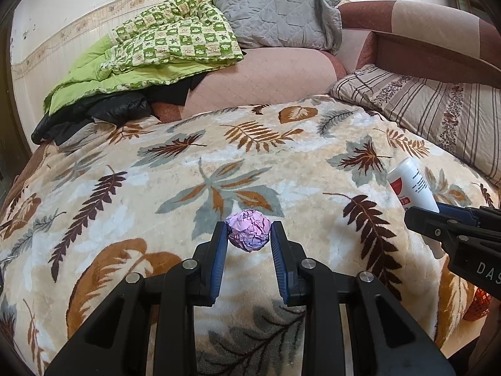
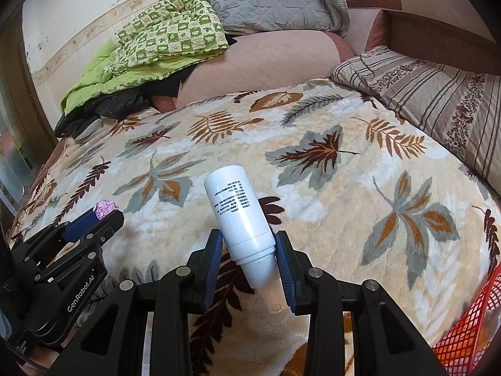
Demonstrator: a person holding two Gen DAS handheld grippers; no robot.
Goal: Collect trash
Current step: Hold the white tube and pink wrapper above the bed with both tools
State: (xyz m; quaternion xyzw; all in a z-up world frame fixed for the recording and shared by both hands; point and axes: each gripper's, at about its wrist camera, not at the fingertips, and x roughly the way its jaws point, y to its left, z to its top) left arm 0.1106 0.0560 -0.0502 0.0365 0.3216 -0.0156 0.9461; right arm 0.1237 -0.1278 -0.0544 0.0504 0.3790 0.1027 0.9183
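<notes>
left gripper [image 1: 249, 235]: fingers pinching the purple paper ball [image 1: 249, 230]
right gripper [image 2: 249, 250]: fingers clamped on the white bottle [image 2: 241, 213]
risk: bottle's held near its tapered neck, could easily slip onto the bed [image 1: 188, 169] short of the red basket [image 2: 463, 338]

Left gripper [image 2: 108, 216] body, right wrist view: "GenRobot.AI" in white letters.
Right gripper [image 1: 421, 219] body, left wrist view: "DAS" in white, cut off at the picture's edge.
White bottle [image 2: 241, 216]: block of small black print, too small to read.
White bottle, other side: red label, unreadable.
</notes>
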